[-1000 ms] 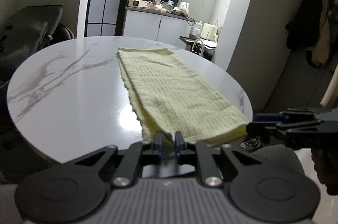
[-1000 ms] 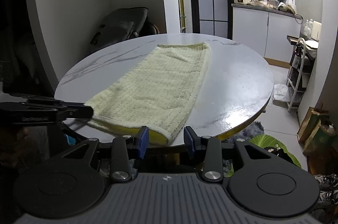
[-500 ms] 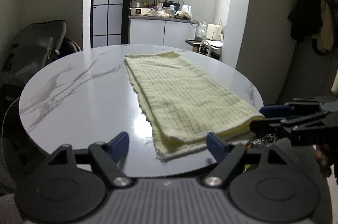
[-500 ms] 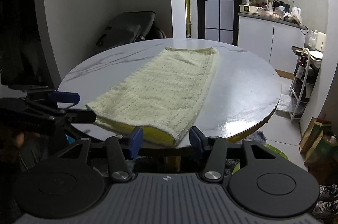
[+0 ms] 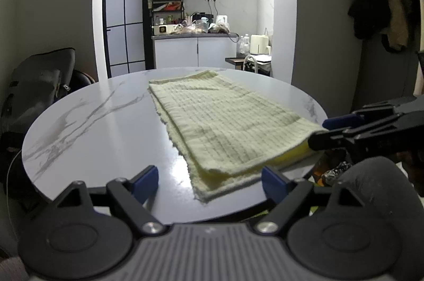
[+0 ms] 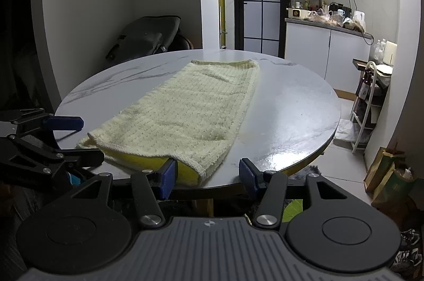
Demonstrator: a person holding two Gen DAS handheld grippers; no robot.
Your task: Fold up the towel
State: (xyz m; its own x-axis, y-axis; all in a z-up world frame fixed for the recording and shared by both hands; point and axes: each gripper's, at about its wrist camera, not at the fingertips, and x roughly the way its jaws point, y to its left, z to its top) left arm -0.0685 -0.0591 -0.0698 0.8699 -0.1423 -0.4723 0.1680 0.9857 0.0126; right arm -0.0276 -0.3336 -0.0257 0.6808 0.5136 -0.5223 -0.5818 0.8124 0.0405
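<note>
Since a second ago I have let go of the towel with my left gripper: its jaws, then pinched shut on the near hem, now stand wide apart and hold nothing. My right gripper has spread its jaws further too, and both tools have drawn back from the cloth.

The towel is pale yellow with a waffle weave, folded lengthwise into a long doubled strip. It lies flat on the round marble bench, running from the near edge toward the far edge, right of centre in the left wrist view. Its near end sits at the near rim of the bench, where a brighter yellow layer shows beneath the top layer. In the left wrist view the lower layer pokes out slightly past the upper one along the left side and at the near corner.

My left jaws flank that near left corner, just short of it. In the right wrist view the left blue pad sits just in front of the near right corner; I cannot tell whether it touches. The right gripper shows at the right of the left view, and the left gripper at the left of the right view, both open beside the near hem.

Beyond the bench stand a dark bag, a glazed black door and a kitchen counter.
</note>
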